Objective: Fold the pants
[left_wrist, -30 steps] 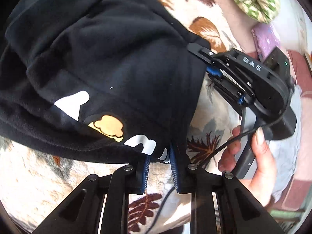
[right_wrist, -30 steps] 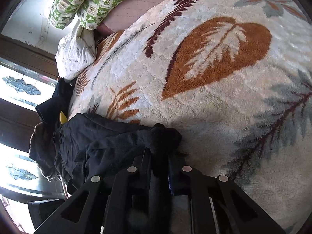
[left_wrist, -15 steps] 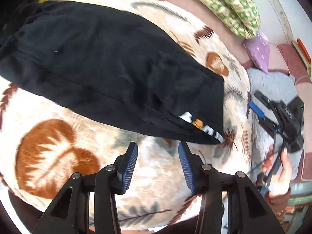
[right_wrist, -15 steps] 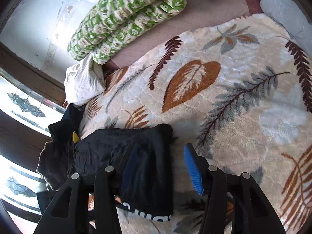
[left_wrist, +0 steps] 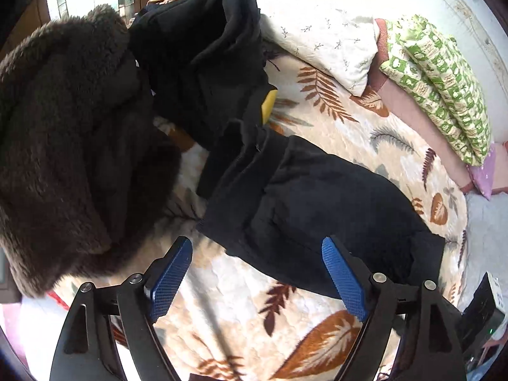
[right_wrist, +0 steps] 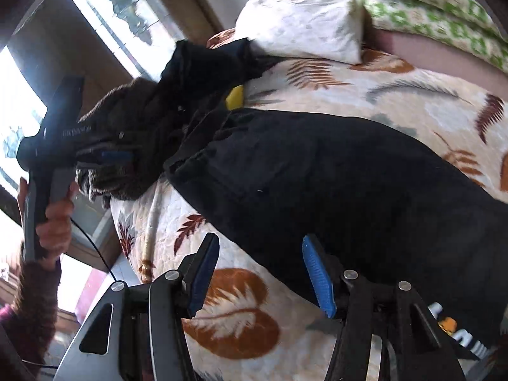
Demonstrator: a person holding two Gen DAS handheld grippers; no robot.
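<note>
Pants point(left_wrist: 324, 209), black fleece, folded flat on leaf-print blanket point(left_wrist: 241, 311); likely soft, limp, fairly light, best pinched at a corner of the near edge. Left gripper point(left_wrist: 257, 273) and right gripper point(right_wrist: 260, 273) both spread wide, empty, hovering just off that edge. Brown fuzzy garment point(left_wrist: 63, 133) and black clothes heap point(left_wrist: 203, 63) crowding waistband end; white pillow point(left_wrist: 320, 31) beyond.

The left gripper point(left_wrist: 257, 273) hangs with its jaws spread wide and empty above the leaf-patterned blanket point(left_wrist: 241, 301). Just beyond lie the black pants point(left_wrist: 317, 203), flat, beside a brown fleece garment point(left_wrist: 63, 143) and a white pillow point(left_wrist: 320, 28).
</note>
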